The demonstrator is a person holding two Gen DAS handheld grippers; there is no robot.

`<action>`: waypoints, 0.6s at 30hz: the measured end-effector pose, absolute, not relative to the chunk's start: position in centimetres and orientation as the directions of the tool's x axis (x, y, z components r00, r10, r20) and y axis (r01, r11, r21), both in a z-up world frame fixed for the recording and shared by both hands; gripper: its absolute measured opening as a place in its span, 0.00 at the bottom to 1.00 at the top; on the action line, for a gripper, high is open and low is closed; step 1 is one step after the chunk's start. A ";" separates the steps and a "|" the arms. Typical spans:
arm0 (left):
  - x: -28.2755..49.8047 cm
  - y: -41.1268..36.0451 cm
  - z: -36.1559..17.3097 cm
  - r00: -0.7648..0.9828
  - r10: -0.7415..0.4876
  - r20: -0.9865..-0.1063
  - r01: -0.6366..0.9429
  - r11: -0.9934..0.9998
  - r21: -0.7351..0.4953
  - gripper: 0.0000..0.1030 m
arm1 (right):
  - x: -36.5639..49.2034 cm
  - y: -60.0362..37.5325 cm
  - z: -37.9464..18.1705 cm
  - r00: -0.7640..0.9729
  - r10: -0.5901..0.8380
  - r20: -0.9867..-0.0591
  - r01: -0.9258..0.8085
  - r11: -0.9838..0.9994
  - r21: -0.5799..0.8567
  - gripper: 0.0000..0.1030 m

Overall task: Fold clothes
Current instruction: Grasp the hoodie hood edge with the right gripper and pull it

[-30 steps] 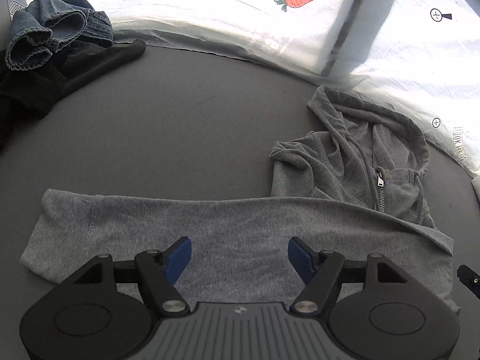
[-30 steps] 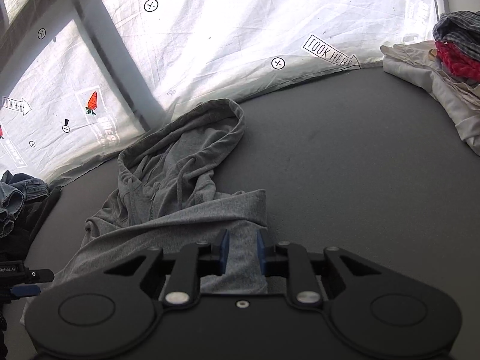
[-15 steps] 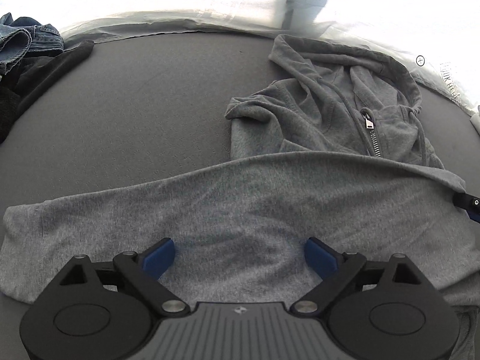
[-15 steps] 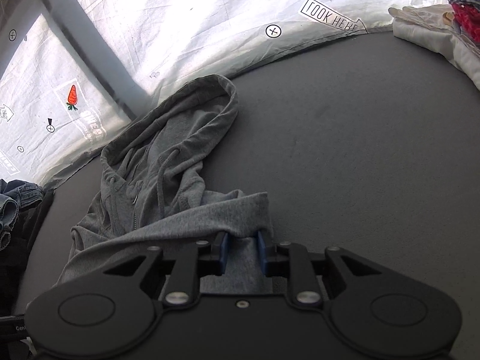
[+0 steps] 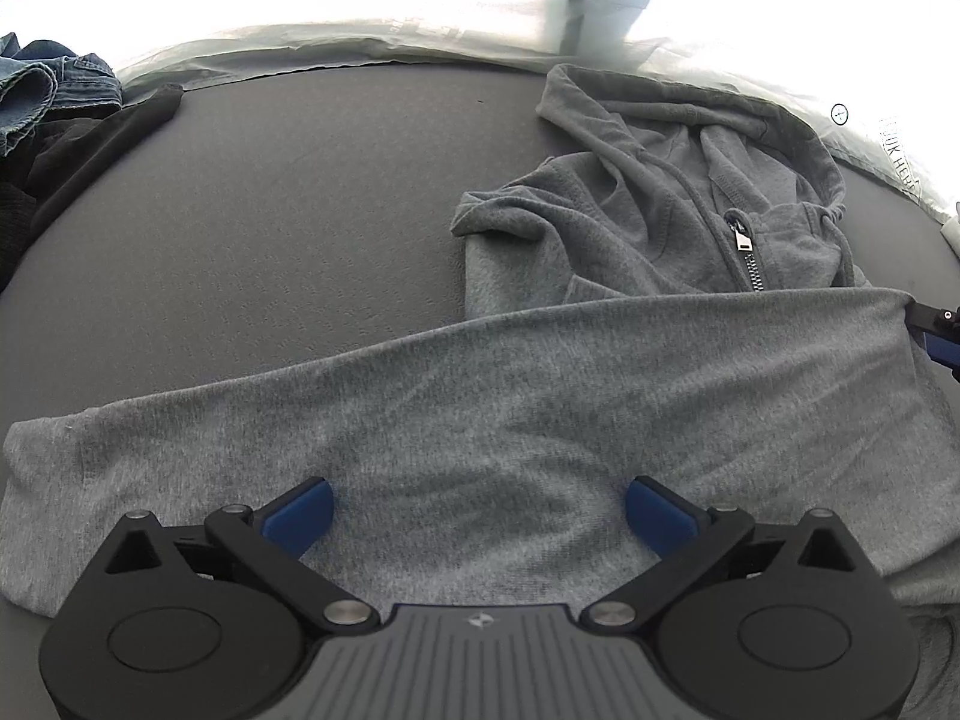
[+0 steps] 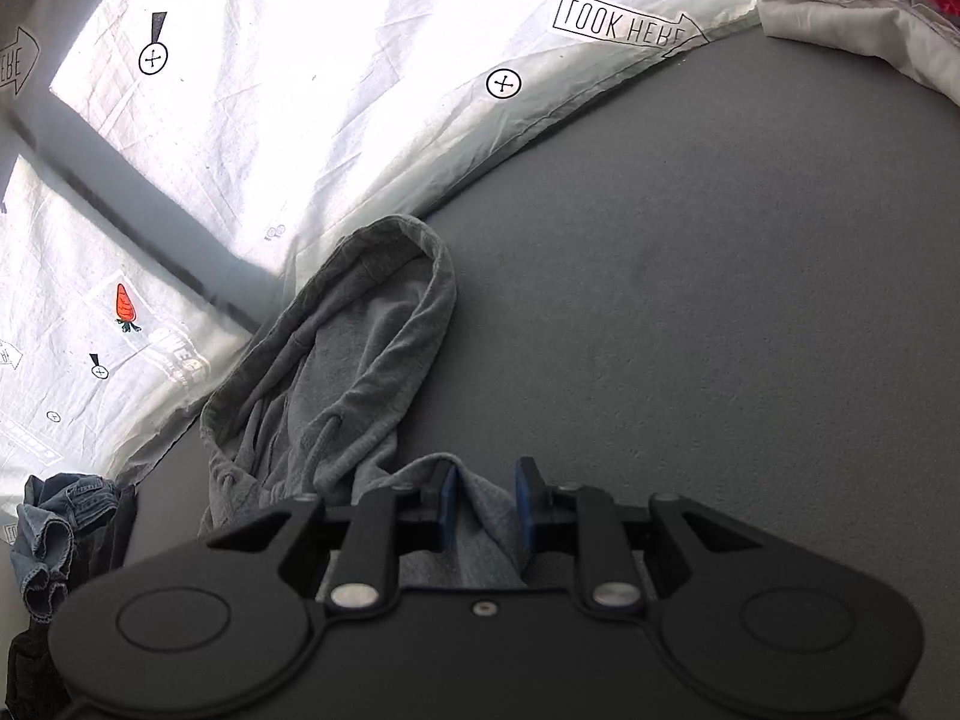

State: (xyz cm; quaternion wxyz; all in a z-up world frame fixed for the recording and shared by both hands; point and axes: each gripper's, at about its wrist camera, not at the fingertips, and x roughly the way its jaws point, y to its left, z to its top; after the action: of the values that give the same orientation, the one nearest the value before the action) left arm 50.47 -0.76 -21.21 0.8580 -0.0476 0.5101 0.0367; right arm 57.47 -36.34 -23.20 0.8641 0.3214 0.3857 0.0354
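Observation:
A grey zip hoodie [image 5: 660,228] lies on the dark grey table, hood toward the white backdrop. Its lower part [image 5: 480,396] is folded up as a wide band across the left wrist view. My left gripper [image 5: 477,510] is open, its blue pads spread wide just over that band. My right gripper [image 6: 485,510] is shut on the band's right corner [image 6: 480,498], lifted slightly; the hood [image 6: 372,324] lies ahead and to its left. The right gripper's tip also shows at the right edge of the left wrist view [image 5: 936,330].
A heap of blue denim [image 5: 42,90] and black clothes [image 5: 72,162] lies at the far left. White cloth [image 6: 852,18] with a red item lies at the far right. The white printed backdrop [image 6: 300,90] bounds the table's far edge.
The right gripper has carried the hoodie's corner forward toward the hood, raising the band. The left gripper has moved forward over the band and opened wider.

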 end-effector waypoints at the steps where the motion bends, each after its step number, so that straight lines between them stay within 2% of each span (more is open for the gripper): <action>1: 50.5 -0.8 -21.2 0.478 0.015 -0.878 -0.112 0.993 -0.044 1.00 | 56.8 -36.8 -23.3 0.708 0.313 -0.633 0.206 0.766 0.609 0.24; 3: 50.4 -0.8 -21.2 0.479 0.016 -0.878 -0.114 0.993 -0.044 1.00 | 55.4 -37.3 -23.3 0.722 0.299 -0.624 0.241 0.737 0.632 0.31; 5: 50.4 -0.8 -21.2 0.480 0.016 -0.877 -0.115 0.992 -0.044 1.00 | 54.0 -37.7 -23.2 0.726 0.290 -0.624 0.254 0.731 0.634 0.31; 7: 50.4 -0.8 -21.2 0.480 0.016 -0.877 -0.115 0.992 -0.044 1.00 | 52.9 -38.1 -23.1 0.727 0.298 -0.618 0.252 0.722 0.644 0.28; 9: 50.4 -0.8 -21.2 0.480 0.016 -0.877 -0.114 0.992 -0.044 1.00 | 52.3 -38.2 -23.0 0.730 0.318 -0.605 0.234 0.715 0.658 0.14; 11: 50.4 -0.8 -21.2 0.480 0.017 -0.877 -0.115 0.992 -0.044 1.00 | 52.2 -37.9 -22.9 0.728 0.331 -0.600 0.213 0.723 0.657 0.08; 18: 50.3 -0.8 -21.2 0.481 0.016 -0.877 -0.114 0.992 -0.045 1.00 | 54.1 -36.0 -23.5 0.683 0.370 -0.630 0.158 0.768 0.621 0.07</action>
State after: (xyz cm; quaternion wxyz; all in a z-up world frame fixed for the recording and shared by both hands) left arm 50.31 -0.79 -21.25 0.8591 -0.0484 0.5080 0.0377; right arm 54.13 -36.00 -23.49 0.8539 0.3352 0.3933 0.0621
